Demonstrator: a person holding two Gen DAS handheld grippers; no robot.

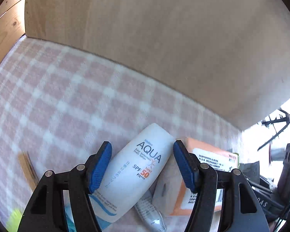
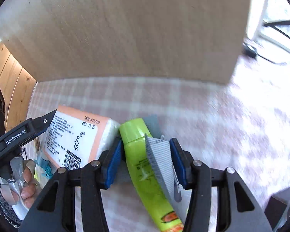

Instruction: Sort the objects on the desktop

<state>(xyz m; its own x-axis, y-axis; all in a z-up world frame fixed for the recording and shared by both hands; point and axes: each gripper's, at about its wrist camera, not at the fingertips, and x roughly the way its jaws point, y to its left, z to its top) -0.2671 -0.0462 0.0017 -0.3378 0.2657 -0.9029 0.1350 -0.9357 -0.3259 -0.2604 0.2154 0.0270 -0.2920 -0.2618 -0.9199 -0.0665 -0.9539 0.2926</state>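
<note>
Home desk setting: pink checked tablecloth (image 1: 67,100), pine plank wall (image 1: 3,38), sunscreen bottle (image 1: 133,172), tissue pack (image 2: 75,137)

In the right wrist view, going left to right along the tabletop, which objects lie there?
Orange tissue pack → lime-green tube → grey ribbed piece, which rests against the tube between the right tool's blue pads.

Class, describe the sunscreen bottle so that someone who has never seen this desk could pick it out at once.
Start at the pink-and-white checked cloth before the tall wooden board. Near its front edge, between the left gripper's blue pads, lies the sunscreen bottle. Unlike the orange tissue pack beside it, it is white and reads AQUA, SPF 50.
</note>
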